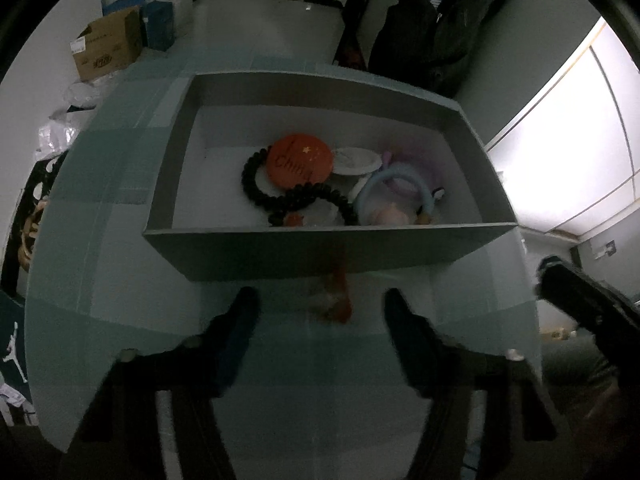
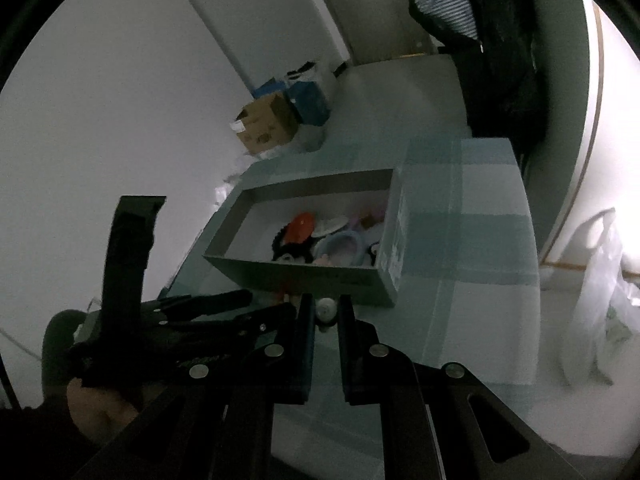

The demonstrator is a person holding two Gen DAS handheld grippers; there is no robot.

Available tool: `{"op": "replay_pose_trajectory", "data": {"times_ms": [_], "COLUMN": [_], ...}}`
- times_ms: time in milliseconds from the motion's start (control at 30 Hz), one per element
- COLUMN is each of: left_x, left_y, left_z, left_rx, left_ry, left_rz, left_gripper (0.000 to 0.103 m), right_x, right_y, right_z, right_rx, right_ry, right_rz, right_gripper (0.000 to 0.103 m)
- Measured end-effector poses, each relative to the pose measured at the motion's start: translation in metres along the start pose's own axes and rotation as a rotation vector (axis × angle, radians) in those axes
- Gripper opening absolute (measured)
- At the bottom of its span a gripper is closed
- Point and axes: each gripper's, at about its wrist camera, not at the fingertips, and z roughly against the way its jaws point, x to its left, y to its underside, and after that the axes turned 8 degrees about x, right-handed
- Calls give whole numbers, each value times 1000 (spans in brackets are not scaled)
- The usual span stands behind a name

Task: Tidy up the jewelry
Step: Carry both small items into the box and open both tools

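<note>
A grey open box (image 1: 304,246) stands on the checked table. It holds a black bead bracelet (image 1: 256,188), a red round badge (image 1: 300,162), a white dish (image 1: 354,160), a pale blue ring (image 1: 394,188) and other small pieces. A small orange-red item (image 1: 338,304) lies on the table just in front of the box. My left gripper (image 1: 320,312) is open, its fingers on either side of that item. In the right wrist view the box (image 2: 320,276) sits ahead. My right gripper (image 2: 326,312) is nearly shut around a small pale round piece (image 2: 326,309).
The table's checked cloth (image 1: 104,208) runs to a curved edge on the left. On the floor behind stand a cardboard box (image 1: 106,50) and blue boxes (image 1: 160,24). Dark clothes (image 1: 440,16) hang at the back. A plastic bag (image 2: 600,280) lies right of the table.
</note>
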Motion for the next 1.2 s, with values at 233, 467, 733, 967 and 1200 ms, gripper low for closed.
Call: {"op": "replay_pose_trajectory", "data": {"times_ms": [233, 467, 733, 967, 1200], "left_x": [-8, -4, -11, -9, 5], "left_y": [4, 8, 9, -4, -13], "left_z": [-3, 11, 50, 67, 70], "left_rx": [24, 25, -70, -147, -197], "left_ry": [-6, 45, 110, 149, 168], "left_rz": [-46, -22, -73, -66, -35], "left_gripper": [25, 25, 25, 25, 25], "right_x": [1, 2, 8, 12, 20], "right_y": [1, -1, -7, -14, -26], "right_z": [4, 7, 7, 5, 1], "right_rx": [-21, -43, -68, -91, -106], "right_ry": [-9, -47, -71, -77, -93], "right_rz": [5, -18, -31, -42, -41], "right_gripper": [10, 10, 10, 10, 10]}}
